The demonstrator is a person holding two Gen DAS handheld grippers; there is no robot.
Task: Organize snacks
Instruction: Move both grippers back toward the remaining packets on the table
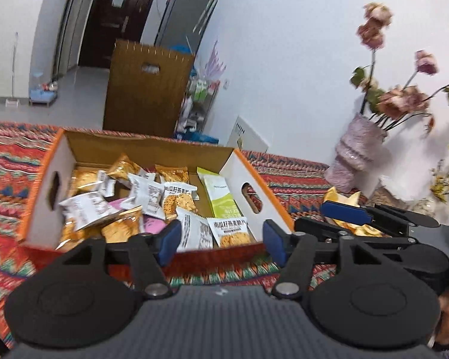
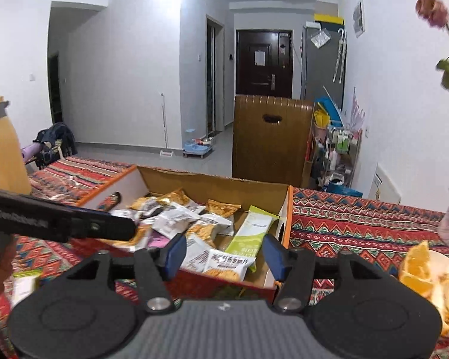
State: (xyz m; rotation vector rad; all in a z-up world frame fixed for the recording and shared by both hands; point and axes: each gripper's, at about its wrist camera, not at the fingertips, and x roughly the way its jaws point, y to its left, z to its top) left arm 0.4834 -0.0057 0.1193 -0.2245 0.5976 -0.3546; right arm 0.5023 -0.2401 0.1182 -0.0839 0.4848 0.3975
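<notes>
Both tongs stand empty-jawed above the near edge of the open cardboard box [image 1: 152, 146] with orange-trimmed white ends: the left gripper [image 1: 221, 240] and the right gripper [image 2: 223, 255] each show blue pads parted with nothing between them. The job looks nearly done, since the small foil snack packets [image 1: 152, 197], orange and white, lie heaped in the box on the patterned red cloth [image 2: 359, 218]. I count roughly a dozen packets, one pale green bar wrapper [image 2: 251, 230] and a pink one; overlaps blur the tally.
</notes>
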